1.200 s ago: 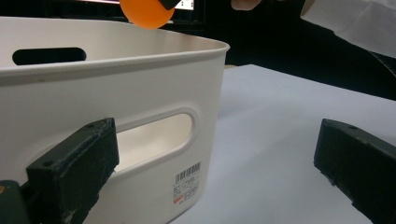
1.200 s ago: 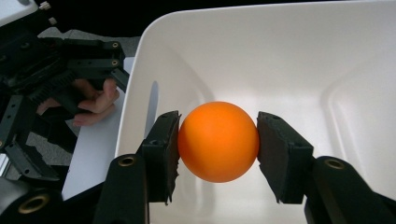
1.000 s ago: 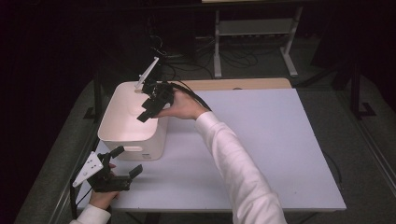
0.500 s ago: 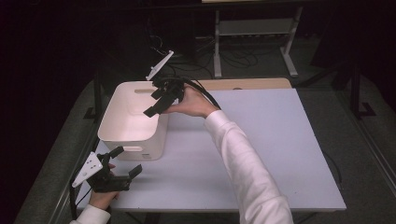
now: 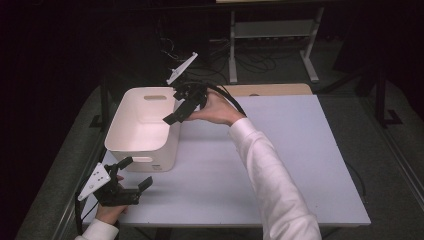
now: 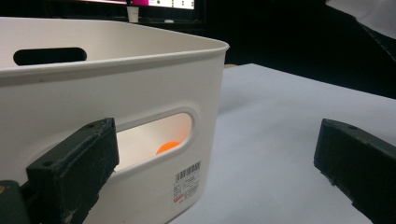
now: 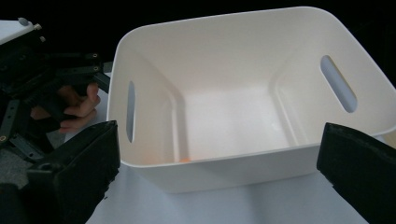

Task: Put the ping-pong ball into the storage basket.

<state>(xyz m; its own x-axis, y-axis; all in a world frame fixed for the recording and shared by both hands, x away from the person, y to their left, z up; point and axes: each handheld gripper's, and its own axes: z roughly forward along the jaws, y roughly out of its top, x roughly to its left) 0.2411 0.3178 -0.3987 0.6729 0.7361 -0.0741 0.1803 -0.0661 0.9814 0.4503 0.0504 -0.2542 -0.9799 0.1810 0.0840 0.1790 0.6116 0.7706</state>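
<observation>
A white plastic bin (image 5: 150,150) with handle slots stands on the left part of the white table (image 5: 280,165). A small orange object (image 6: 168,147) lies on its floor, seen through the near slot, and shows as an orange sliver (image 7: 185,159) behind the near wall in the right gripper view. My right gripper (image 5: 179,107) hovers open over the bin's right rim, tilted down toward the inside, with nothing in it. My left gripper (image 5: 136,171) stands open at the table's near left corner, just in front of the bin's near wall (image 6: 140,88), touching nothing.
A tan board (image 5: 270,90) lies at the table's far edge. Beyond it stand a metal rack (image 5: 272,30) and cables on the dark floor. The table's right half is bare white surface. The person's other hand (image 7: 77,107) shows beside the bin.
My right gripper has drawn back rightward, from over the bin's inside to above its right rim. The left gripper and the bin have not moved.
</observation>
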